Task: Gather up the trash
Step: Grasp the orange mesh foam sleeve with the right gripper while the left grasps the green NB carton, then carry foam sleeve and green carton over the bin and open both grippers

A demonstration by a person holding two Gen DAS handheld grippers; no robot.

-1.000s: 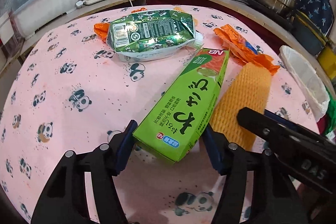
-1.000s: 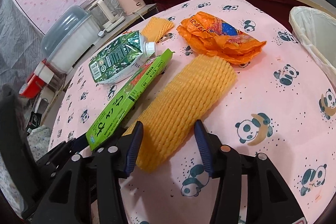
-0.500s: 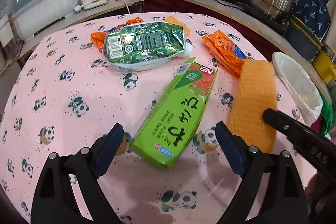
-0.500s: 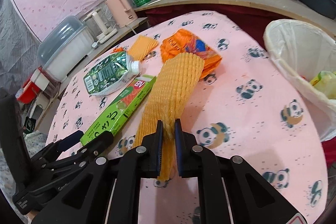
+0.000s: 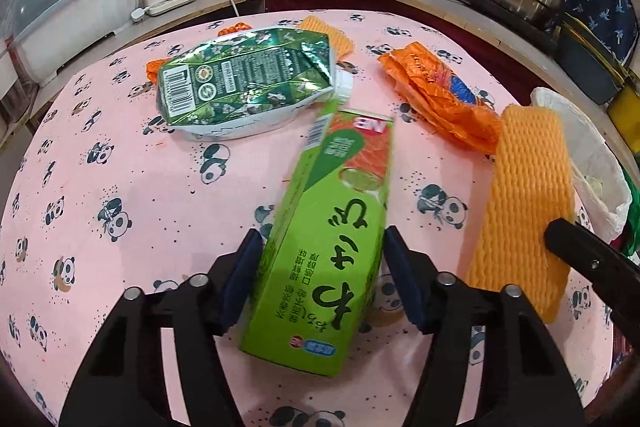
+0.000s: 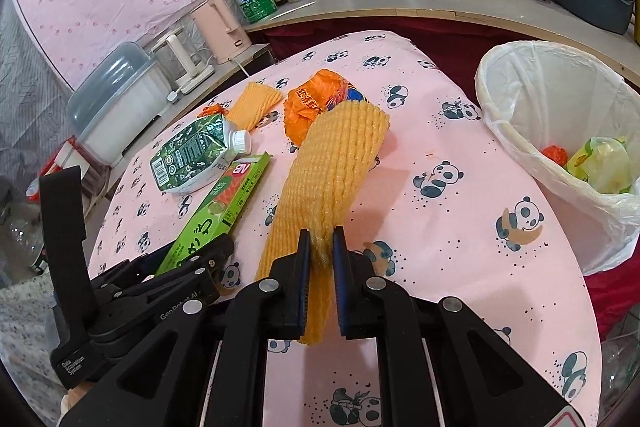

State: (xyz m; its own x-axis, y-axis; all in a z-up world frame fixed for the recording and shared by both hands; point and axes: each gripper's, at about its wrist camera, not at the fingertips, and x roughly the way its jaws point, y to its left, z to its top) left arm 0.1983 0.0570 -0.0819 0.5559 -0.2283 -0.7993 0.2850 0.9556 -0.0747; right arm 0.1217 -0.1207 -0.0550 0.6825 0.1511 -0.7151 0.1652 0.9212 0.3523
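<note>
**Two pieces of trash taken up from the panda-print pink counter [image 5: 120, 167].**
We see the left gripper [image 5: 320, 283], its jaws just closed, flanking the near end of the long green cardboard box [image 5: 328, 227], stiff and light, best gripped across its narrow sides. The right gripper's [image 6: 320, 267] jaws pinch the soft yellow foam net sleeve [image 6: 328, 167], which crushes easily, beside the white-lined bin [image 6: 520, 131].

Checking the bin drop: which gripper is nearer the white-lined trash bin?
Right. The right gripper, pinching the orange foam net, sits beside the bin; the left gripper straddles the green box farther away.
</note>
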